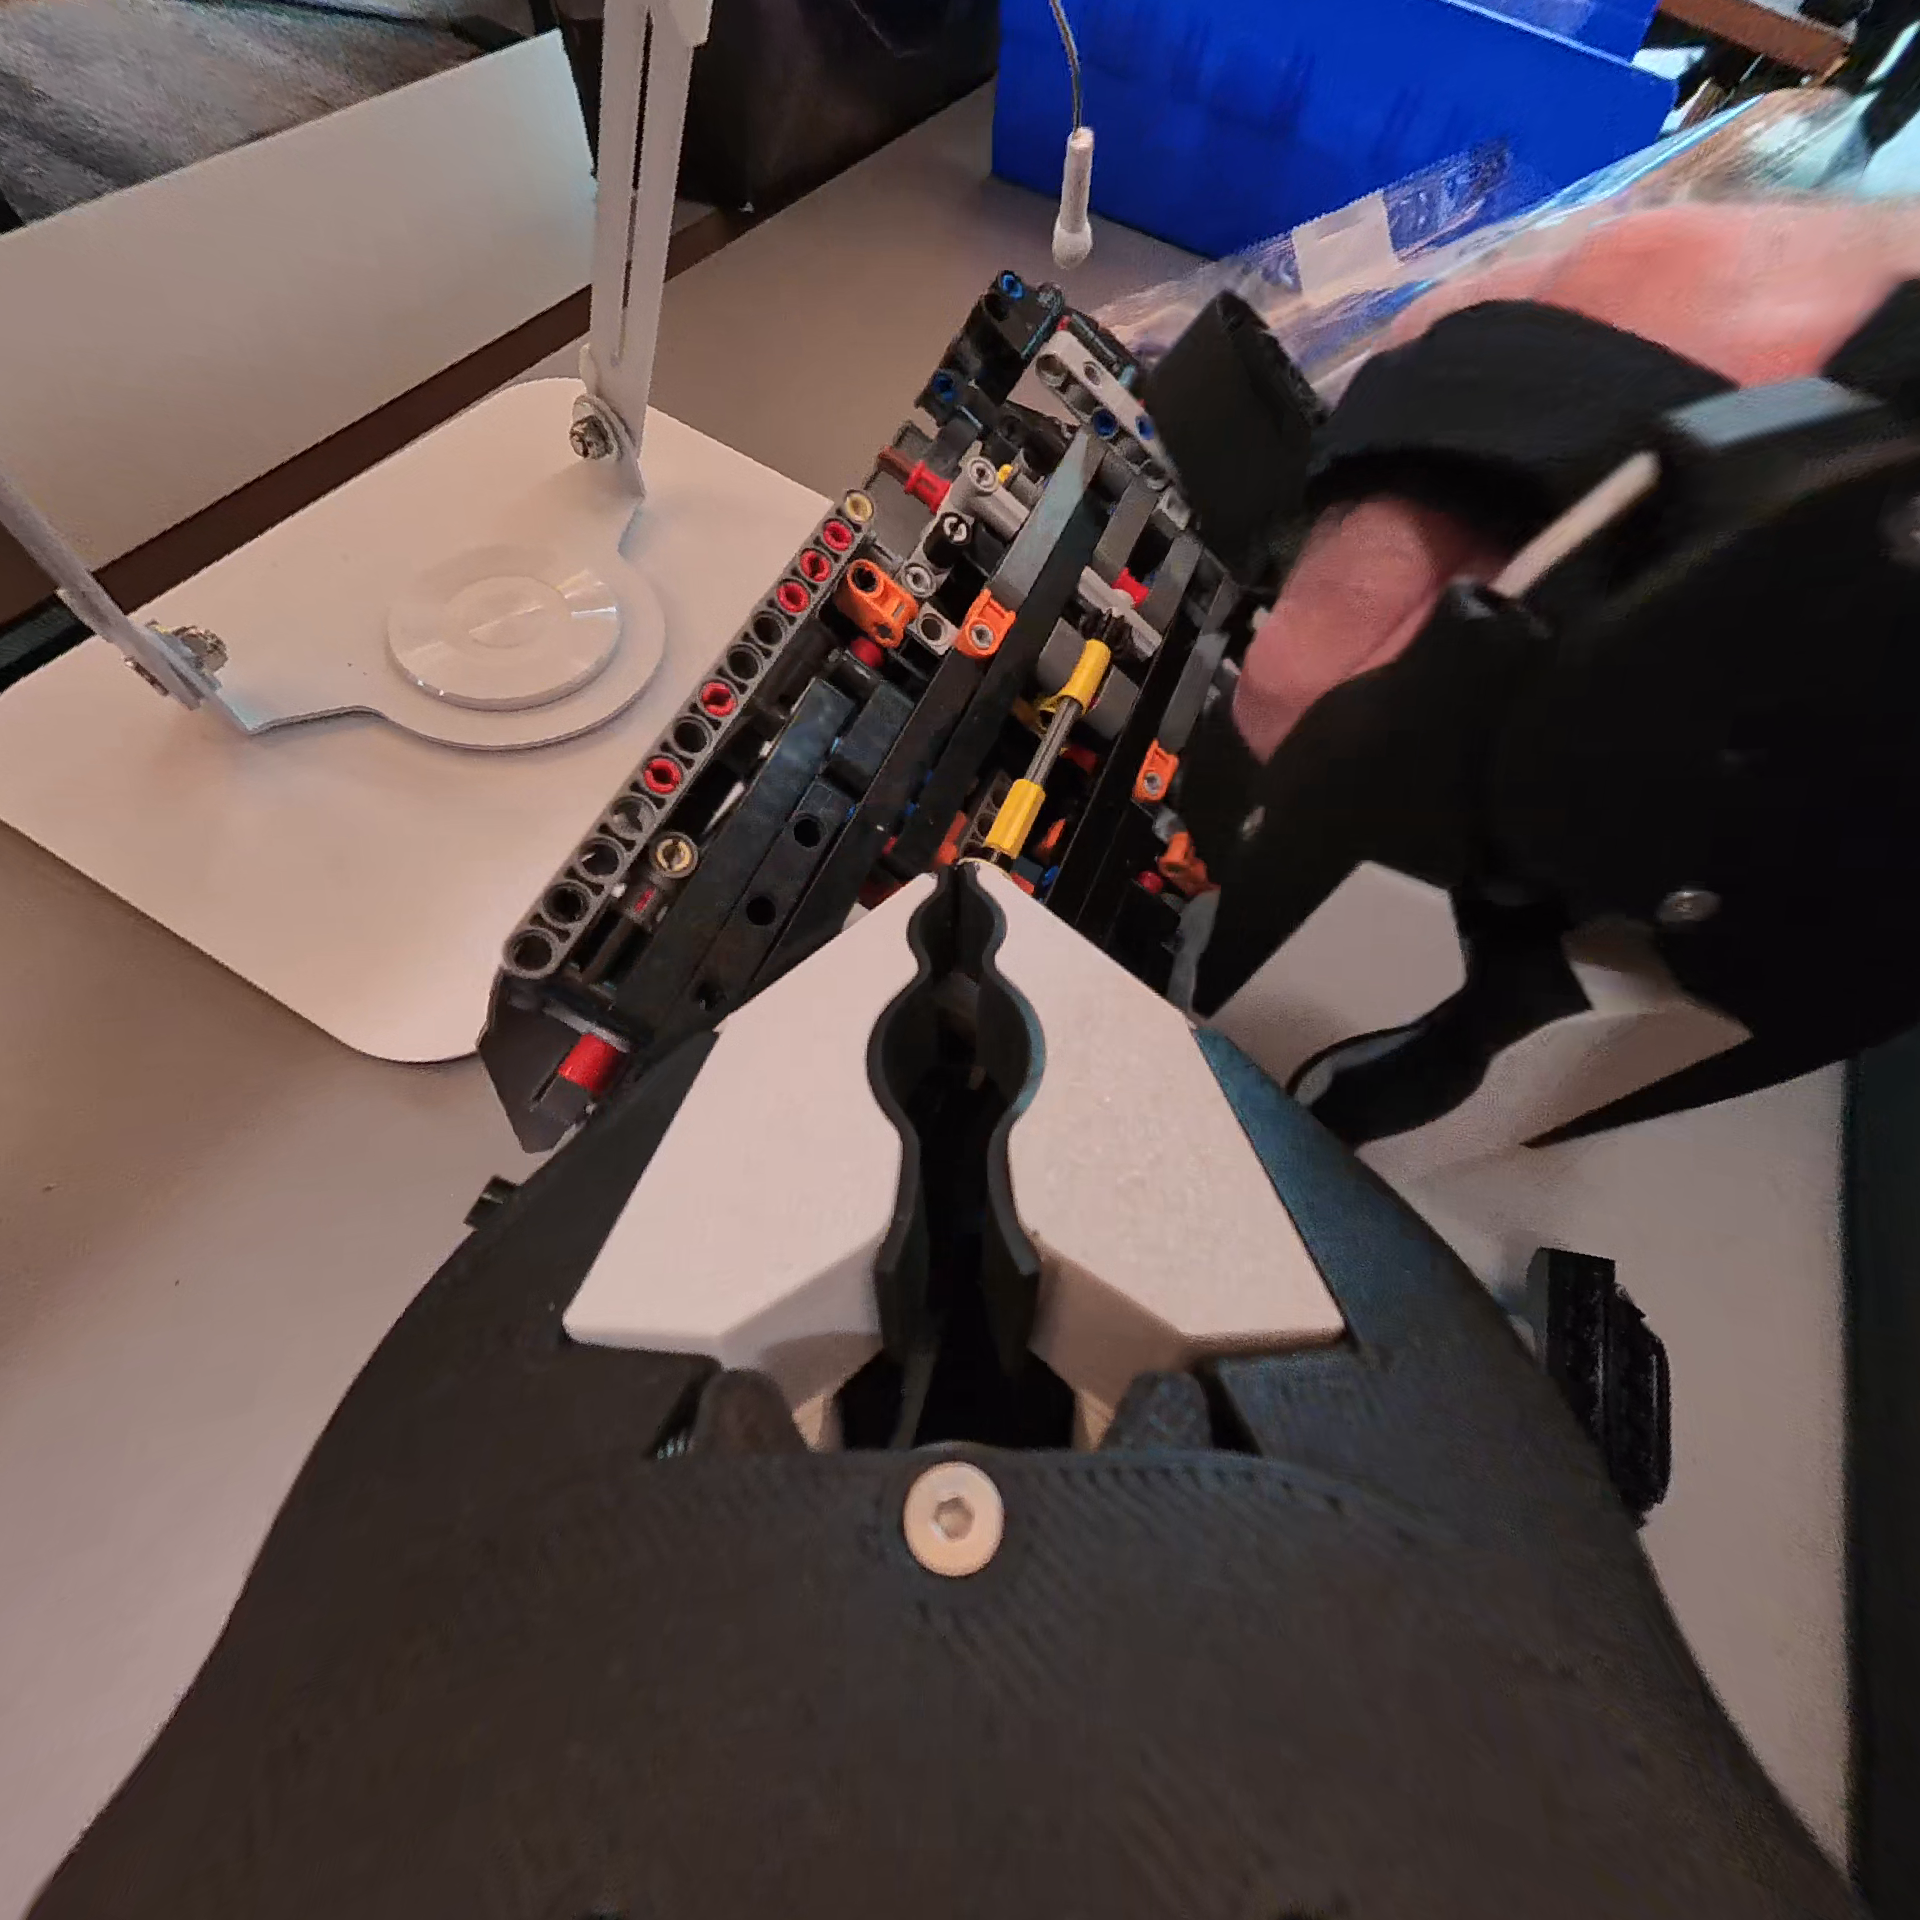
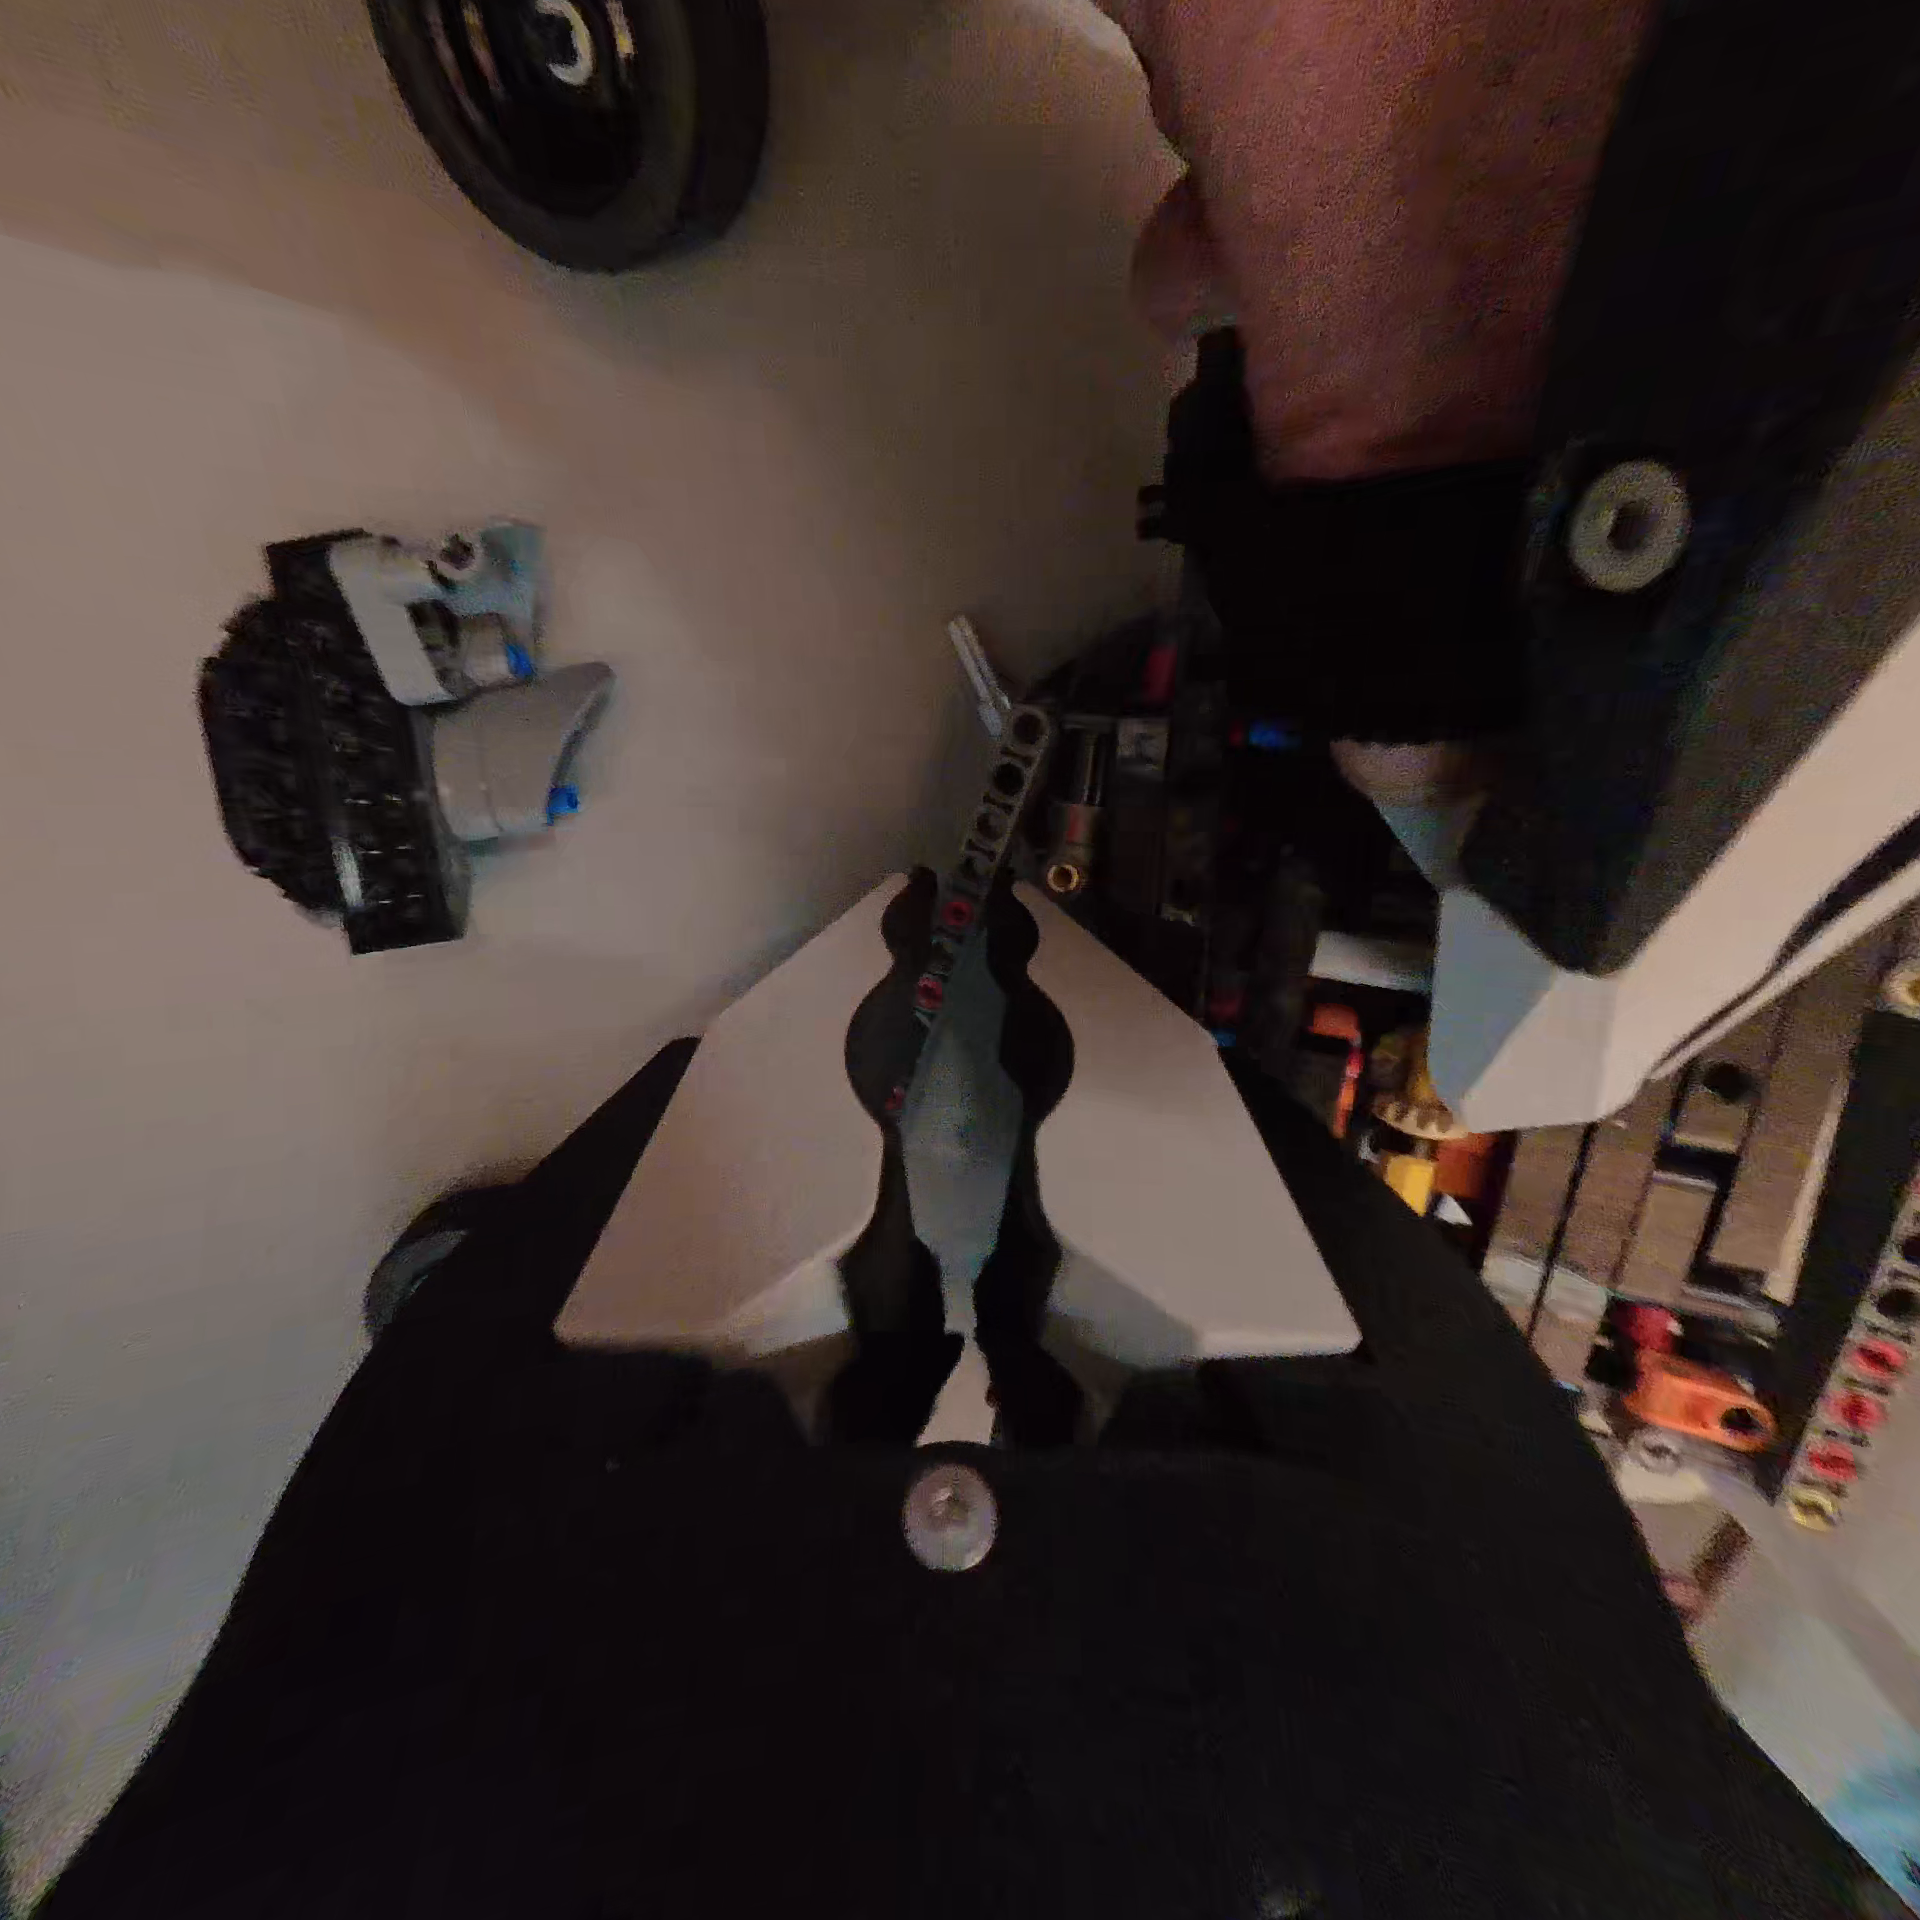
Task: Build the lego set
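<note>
While the lego chassis (image 1: 894, 727) stands tilted on edge on the grey table (image 1: 208, 1195), I have my left gripper (image 1: 961, 883) pinched together at its near end, by the yellow shock absorber (image 1: 1044, 758). Whether it grips anything, I cannot tell. My right gripper (image 2: 951, 904) clamps the grey holed beam (image 2: 987, 821) along the chassis rim. A small sub-assembly (image 2: 384, 727) and a tyre (image 2: 571, 114) lie apart.

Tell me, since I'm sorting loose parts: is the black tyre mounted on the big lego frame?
No: in the right wrist view the black tyre lies alone on the white table, apart from the lego frame.
</note>
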### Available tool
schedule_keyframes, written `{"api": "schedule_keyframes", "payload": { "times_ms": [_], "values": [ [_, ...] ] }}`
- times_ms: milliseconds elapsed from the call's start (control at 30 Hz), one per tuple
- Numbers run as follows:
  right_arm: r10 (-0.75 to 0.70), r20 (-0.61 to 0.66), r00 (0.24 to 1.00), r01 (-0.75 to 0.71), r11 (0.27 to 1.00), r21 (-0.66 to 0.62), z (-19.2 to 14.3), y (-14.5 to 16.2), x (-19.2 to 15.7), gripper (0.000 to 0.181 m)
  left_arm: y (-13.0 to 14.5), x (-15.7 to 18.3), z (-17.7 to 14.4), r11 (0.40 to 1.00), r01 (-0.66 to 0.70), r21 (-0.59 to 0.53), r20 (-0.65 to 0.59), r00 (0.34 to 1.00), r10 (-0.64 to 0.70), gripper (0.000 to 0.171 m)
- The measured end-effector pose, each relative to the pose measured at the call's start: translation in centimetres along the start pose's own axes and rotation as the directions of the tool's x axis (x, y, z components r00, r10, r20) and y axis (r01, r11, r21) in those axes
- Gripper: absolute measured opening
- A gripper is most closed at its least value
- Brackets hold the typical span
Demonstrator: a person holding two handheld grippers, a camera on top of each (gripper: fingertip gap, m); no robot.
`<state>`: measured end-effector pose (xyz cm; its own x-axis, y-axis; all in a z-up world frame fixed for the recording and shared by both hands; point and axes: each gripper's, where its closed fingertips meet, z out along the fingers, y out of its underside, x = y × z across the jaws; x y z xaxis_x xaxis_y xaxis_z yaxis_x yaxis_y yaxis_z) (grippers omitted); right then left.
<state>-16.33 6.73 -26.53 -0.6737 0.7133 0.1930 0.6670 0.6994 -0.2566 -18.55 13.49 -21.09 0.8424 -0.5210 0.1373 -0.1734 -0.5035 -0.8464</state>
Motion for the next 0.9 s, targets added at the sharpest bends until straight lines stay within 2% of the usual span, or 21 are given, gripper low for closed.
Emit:
{"api": "schedule_keyframes", "payload": {
  "times_ms": [33,133,200,233,333,400,500,633,667,767,900],
  "values": [
    [-0.023,-0.057,0.998,0.022,1.0,-0.014,-0.1,0.0,0.2,0.008,0.0,0.0,0.0,1.0,0.0,0.003,0.0,1.0,0.0,0.0],
    [0.017,-0.116,0.993,-0.017,1.0,0.006,-0.8,0.0,0.1,0.01,-0.7,0.7,-0.7,0.999,-0.033,0.024,-0.018,0.999,0.034,0.0],
    [0.063,-0.104,0.993,-0.06,0.998,0.025,-1.4,0.3,-0.2,0.033,-2.3,0.8,-2.8,0.995,-0.048,0.083,0.013,0.999,0.047,0.0],
    [0.064,-0.131,0.989,-0.06,0.998,0.032,-2.0,0.5,0.1,0.035,-2.7,0.8,-3.7,0.994,-0.063,0.088,0.032,0.998,0.06,0.0],
    [0.078,-0.165,0.983,-0.066,0.995,0.074,-3.8,0.2,0.6,0.038,-0.7,0.1,-5.1,0.998,-0.067,0.0,0.111,0.991,0.067,0.0],
    [0.105,-0.164,0.981,-0.083,0.987,0.137,-4.8,-0.2,1.2,0.033,0.1,0.0,-5.6,0.998,-0.063,-0.016,0.13,0.989,0.065,0.008],
    [0.159,-0.039,0.986,-0.144,0.954,0.262,-6.4,-1.1,0.9,0.029,0.7,0.7,-5.5,0.993,-0.112,-0.043,0.128,0.985,0.117,0.016],
    [0.261,-0.093,0.961,-0.223,0.927,0.301,-8.5,0.6,4.1,0.025,1.6,1.1,-5.3,0.988,-0.121,-0.095,0.128,0.983,0.133,0.019],
    [0.284,-0.11,0.952,-0.238,0.919,0.314,-8.7,0.8,5.0,0.027,1.6,1.3,-5.3,0.987,-0.131,-0.094,0.123,0.982,0.142,0.025],
    [0.296,-0.147,0.944,-0.243,0.923,0.3,-7.6,1.1,6.7,0.027,2.1,1.8,-5.2,0.978,-0.151,-0.145,0.129,0.977,0.169,0.034],
    [0.244,-0.255,0.936,-0.171,0.945,0.278,-5.7,0.4,8.5,0.028,2.8,1.8,-5.0,0.968,-0.168,-0.189,0.148,0.969,0.198,0.033]
  ]
}}
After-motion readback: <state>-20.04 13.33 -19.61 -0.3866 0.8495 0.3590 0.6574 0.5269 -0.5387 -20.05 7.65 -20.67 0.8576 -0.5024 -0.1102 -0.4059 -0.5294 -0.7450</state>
